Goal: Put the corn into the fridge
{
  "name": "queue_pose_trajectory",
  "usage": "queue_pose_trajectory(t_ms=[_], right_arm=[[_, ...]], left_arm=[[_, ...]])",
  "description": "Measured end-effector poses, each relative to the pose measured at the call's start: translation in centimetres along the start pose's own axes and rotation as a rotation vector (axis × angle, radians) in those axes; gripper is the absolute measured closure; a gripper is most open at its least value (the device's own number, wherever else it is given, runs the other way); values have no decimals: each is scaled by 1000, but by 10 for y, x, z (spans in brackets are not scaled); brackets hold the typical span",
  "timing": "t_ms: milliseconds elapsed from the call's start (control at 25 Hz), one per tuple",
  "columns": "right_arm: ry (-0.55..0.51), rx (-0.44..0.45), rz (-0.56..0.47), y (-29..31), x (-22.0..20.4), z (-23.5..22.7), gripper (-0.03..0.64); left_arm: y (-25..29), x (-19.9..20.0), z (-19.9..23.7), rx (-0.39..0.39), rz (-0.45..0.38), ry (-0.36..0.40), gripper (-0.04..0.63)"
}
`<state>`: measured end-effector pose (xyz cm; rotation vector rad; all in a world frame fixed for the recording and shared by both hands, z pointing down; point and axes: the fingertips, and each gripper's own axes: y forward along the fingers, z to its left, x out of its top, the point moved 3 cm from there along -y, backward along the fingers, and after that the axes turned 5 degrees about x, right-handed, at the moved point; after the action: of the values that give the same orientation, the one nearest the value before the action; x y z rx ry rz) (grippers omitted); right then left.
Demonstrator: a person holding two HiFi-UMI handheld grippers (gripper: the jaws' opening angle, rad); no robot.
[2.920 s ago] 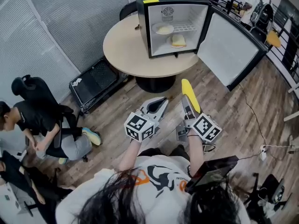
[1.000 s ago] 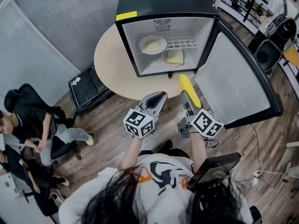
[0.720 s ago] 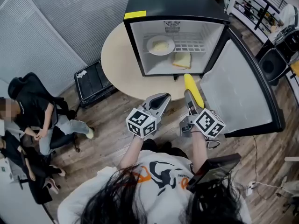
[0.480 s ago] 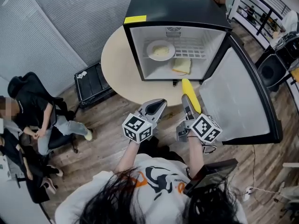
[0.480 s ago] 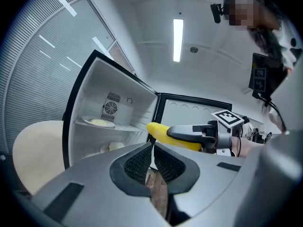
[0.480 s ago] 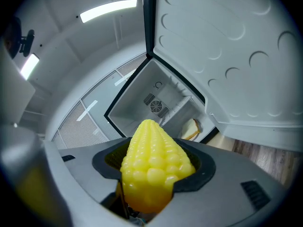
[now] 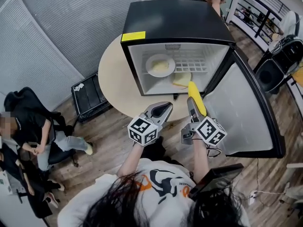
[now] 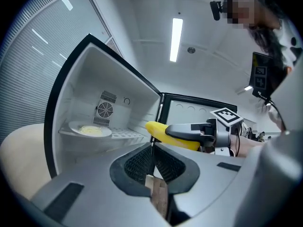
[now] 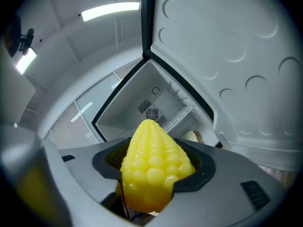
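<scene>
A black mini fridge (image 7: pixel 177 15) stands open on a round table, its door (image 7: pixel 246 112) swung out to the right. My right gripper (image 7: pixel 192 104) is shut on a yellow corn cob (image 7: pixel 196 97), whose tip reaches the fridge's lower front edge. In the right gripper view the corn (image 9: pixel 154 164) fills the jaws and points at the white fridge interior (image 9: pixel 151 108). My left gripper (image 7: pixel 163 109) is beside it on the left, shut and empty, short of the fridge. The left gripper view shows the corn (image 8: pixel 163 132) to the right of the left gripper (image 8: pixel 152 148).
On the fridge's wire shelf lies a white plate (image 7: pixel 160 65) of pale food; a bread slice (image 7: pixel 182 79) rests on the floor of the fridge. The beige table (image 7: pixel 113 74) juts out left. A seated person (image 7: pixel 28 131) and a black case (image 7: pixel 90 96) are at left.
Both grippers have moved forward toward the open fridge. The corn's tip, earlier short of the table edge, now sits at the fridge's opening.
</scene>
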<state>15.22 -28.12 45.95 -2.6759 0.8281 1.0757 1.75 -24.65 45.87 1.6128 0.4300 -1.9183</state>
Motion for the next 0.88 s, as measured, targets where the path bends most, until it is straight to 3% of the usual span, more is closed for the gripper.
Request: queue_pose_trajectory(t_ms=[200, 600, 880], right_arm=[[-51, -62, -42, 41, 24, -10, 356], [-175, -180, -19, 142, 32, -44, 356], [-345, -304, 4, 173, 61, -57, 356]], left_arm=[[27, 3, 26, -45, 11, -1, 581], [54, 7, 85, -97, 17, -23, 581], [74, 21, 84, -157, 13, -27, 581]])
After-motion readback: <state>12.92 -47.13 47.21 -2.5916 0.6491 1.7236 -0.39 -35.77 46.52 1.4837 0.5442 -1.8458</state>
